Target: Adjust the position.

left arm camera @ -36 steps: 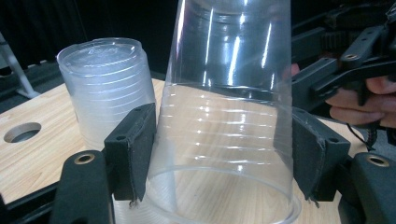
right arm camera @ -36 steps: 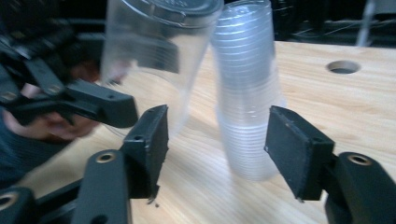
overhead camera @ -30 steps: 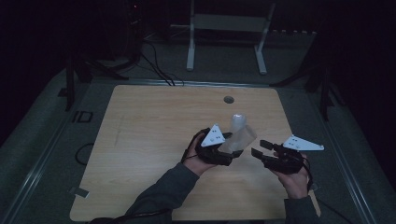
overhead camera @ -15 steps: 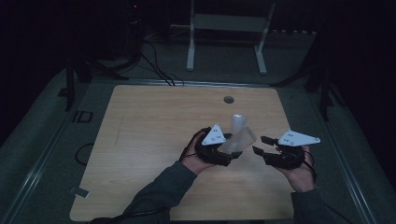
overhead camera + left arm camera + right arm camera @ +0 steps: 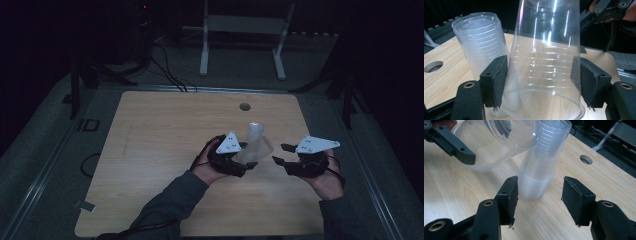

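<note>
No brand, label, number or sign can be read anywhere. Faint embossed marks sit on the base of the clear cup (image 5: 506, 135) seen in the right gripper view, but they are too blurred to make out.

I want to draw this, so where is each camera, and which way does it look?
High view: above the person's side, looking forward and down at the table; both forearms enter from below.
Left gripper view: rides the left gripper, looking along its jaws, which clamp a clear cup.
Right gripper view: rides the right gripper, looking along its parted jaws at the cup stack.
Shared: both gripper views show the clear cup and the cup stack.
</note>
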Available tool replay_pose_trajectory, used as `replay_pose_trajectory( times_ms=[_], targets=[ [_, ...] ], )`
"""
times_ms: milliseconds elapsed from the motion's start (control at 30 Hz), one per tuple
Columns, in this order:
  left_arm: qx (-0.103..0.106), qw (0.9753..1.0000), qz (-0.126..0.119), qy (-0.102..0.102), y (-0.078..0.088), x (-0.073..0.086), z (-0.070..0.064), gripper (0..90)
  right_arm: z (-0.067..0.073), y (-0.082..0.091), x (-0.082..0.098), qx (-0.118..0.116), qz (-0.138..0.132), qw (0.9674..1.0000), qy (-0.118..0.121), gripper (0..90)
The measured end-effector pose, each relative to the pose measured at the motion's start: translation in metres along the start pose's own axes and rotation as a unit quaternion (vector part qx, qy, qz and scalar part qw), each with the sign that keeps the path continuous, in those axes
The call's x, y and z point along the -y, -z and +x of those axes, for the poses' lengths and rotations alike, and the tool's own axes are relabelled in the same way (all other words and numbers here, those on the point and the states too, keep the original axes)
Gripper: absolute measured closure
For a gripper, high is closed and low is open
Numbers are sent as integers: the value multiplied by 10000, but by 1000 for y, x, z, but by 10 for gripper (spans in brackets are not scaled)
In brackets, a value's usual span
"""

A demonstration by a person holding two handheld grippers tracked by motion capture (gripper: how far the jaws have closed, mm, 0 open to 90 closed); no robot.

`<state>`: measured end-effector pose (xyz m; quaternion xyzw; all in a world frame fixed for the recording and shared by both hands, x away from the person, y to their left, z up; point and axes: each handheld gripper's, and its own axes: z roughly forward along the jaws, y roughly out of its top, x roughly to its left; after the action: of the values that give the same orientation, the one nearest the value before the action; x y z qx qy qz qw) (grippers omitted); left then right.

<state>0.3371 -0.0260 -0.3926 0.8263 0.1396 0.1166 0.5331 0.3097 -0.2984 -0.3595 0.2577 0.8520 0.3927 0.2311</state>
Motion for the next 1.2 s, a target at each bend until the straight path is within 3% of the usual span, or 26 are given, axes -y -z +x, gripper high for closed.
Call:
replay_pose_trajectory(
  times_ms=[233,633,867,1200],
  targets=[
    [-25,10000,60,-23,2,-1,4,313,0,0,-6,-162,202,9991,322,460],
    [60,9990,332,-297,2,-6,5,313,-3,-2,-19,-328,538,9953,738,449],
    [99,9979,472,-440,0,-10,5,314,0,-5,-24,-494,830,9895,1072,446],
    [146,9957,660,-626,0,-13,5,313,1,-4,-35,-597,1111,9826,1367,432]
  ],
)
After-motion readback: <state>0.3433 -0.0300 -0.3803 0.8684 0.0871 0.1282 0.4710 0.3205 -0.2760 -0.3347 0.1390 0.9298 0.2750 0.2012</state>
